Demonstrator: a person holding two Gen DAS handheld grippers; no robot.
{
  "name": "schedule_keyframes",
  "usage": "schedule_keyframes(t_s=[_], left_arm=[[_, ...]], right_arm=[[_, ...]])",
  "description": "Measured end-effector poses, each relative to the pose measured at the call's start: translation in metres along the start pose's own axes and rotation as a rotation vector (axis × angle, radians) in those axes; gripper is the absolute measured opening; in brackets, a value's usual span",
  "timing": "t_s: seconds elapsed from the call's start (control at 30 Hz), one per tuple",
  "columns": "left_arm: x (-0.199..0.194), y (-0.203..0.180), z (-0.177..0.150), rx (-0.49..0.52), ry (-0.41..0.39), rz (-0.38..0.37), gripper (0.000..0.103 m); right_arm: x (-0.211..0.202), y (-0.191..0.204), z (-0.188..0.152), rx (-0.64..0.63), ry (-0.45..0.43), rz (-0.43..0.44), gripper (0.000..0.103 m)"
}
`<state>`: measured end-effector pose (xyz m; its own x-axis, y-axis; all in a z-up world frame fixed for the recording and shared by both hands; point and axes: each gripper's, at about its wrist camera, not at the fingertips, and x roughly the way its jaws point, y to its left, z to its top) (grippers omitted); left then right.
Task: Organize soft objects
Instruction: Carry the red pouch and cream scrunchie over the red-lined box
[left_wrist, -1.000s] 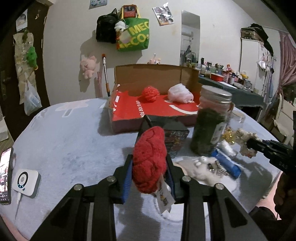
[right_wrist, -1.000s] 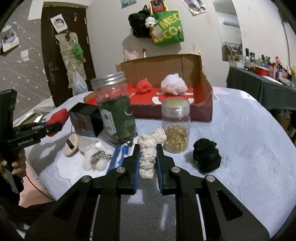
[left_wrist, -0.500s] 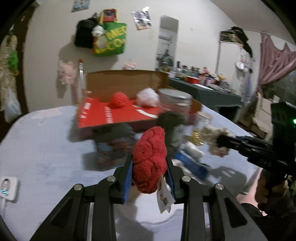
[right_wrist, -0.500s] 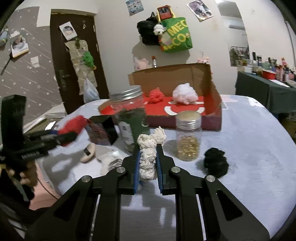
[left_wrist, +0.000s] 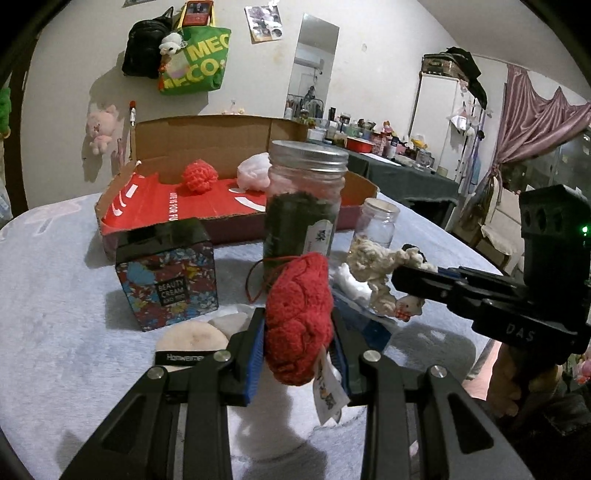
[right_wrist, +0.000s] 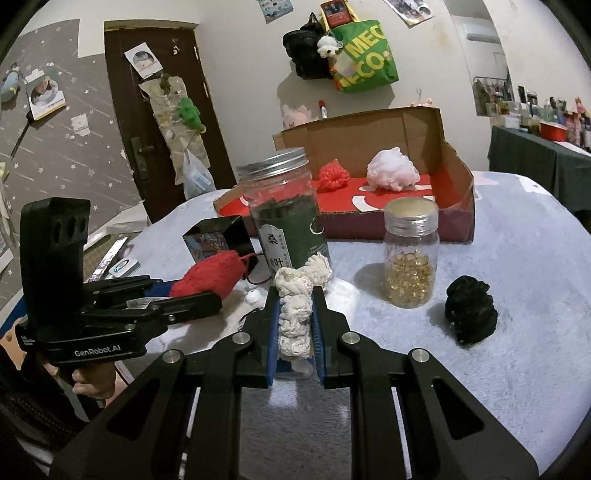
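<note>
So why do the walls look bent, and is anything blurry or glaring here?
Left wrist view: fisheye lens bows the room and darkens the corners; the red knitted ball in the left gripper is sharp. Right wrist view: same curving; dim indoor light, soft shadow beside the black knitted ball, faint shine on the small amber-bead jar.

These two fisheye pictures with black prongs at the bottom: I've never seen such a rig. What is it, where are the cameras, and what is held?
A person holds two handheld grippers, each with a camera looking along its fingers. The left gripper clamps a red knitted piece; the right gripper clamps a cream knitted piece. Each view shows the other gripper from the side. On the grey table stand a tall jar, a small jar, a patterned box and an open cardboard box holding red and white soft pieces. A black soft piece lies loose.
</note>
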<state>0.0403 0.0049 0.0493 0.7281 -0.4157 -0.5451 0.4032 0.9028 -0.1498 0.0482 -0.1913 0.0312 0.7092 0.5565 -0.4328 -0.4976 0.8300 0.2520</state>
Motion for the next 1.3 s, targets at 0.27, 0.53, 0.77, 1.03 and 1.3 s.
schedule_keyframes(t_s=[0.27,0.53,0.77,1.03,1.3], left_arm=[[-0.024,0.014,0.0,-0.01,-0.026,0.038,0.034],[-0.042,0.038,-0.002,-0.036,-0.025,0.096,0.034],[-0.056,0.06,-0.006,-0.052,-0.016,0.163,0.034],[-0.071,0.09,-0.003,-0.06,-0.01,0.251,0.034],[-0.054,0.115,0.007,0.03,0.013,0.298,0.034]], right_arm=[[-0.009,-0.008,0.001,0.0,-0.009,-0.028,0.015],[-0.02,-0.021,0.001,0.015,-0.013,-0.067,0.015],[-0.031,-0.036,0.004,0.028,-0.016,-0.097,0.015],[-0.044,-0.053,0.008,0.038,-0.022,-0.116,0.015],[-0.049,-0.073,0.018,0.023,-0.013,-0.134,0.015]])
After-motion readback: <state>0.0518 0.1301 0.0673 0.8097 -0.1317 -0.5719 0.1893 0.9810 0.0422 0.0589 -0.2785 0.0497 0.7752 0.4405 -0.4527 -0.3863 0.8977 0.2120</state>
